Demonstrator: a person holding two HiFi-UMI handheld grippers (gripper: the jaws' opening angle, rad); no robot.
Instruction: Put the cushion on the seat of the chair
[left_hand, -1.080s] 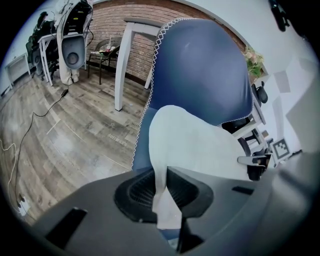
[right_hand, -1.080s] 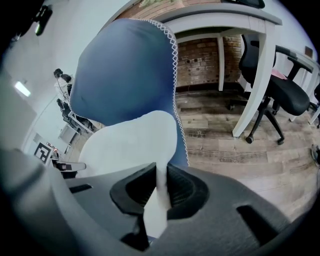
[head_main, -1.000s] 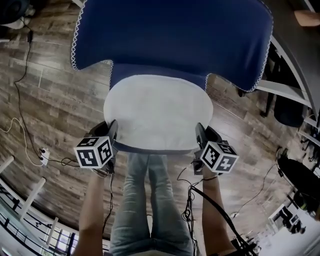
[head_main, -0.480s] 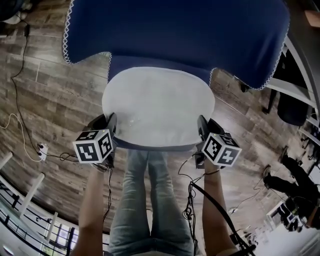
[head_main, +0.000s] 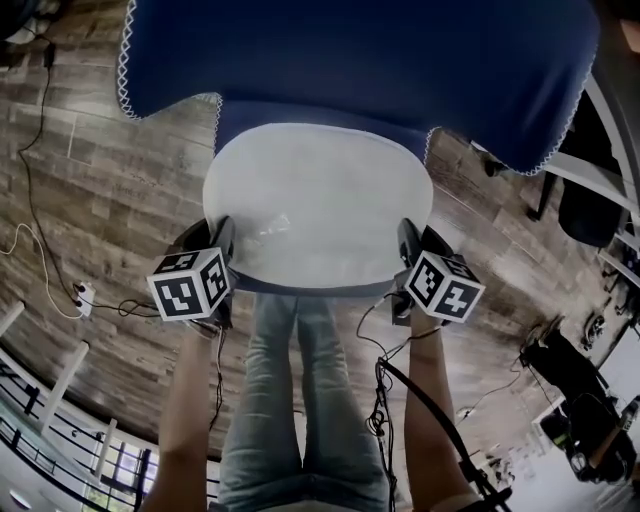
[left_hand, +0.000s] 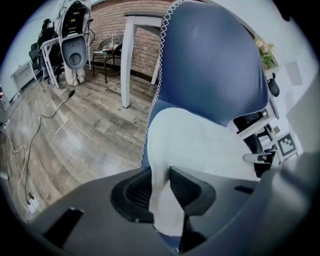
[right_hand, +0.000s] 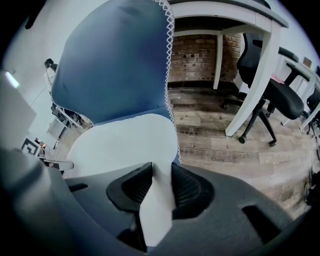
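Note:
A white oval cushion (head_main: 318, 205) lies on the seat of a blue chair (head_main: 360, 60), in front of its wide blue backrest. My left gripper (head_main: 216, 240) is at the cushion's near left edge and my right gripper (head_main: 410, 240) at its near right edge. In the left gripper view the cushion's edge (left_hand: 162, 200) hangs between the jaws of the left gripper (left_hand: 160, 185). The right gripper (right_hand: 161, 187) has the cushion's other edge (right_hand: 157, 210) between its jaws. Both pairs of jaws have just been opening, and the ribbed pads stand slightly off the cloth.
The person's legs in jeans (head_main: 300, 400) stand close to the seat's front. Cables (head_main: 40, 200) trail over the wooden floor at the left. A white table leg (left_hand: 128, 60) stands left of the chair. On the right are a black office chair (right_hand: 272, 95) and a white desk (right_hand: 255, 75).
Both grippers and the cushion have edged forward and down onto the seat. The chair now fills more of the head view.

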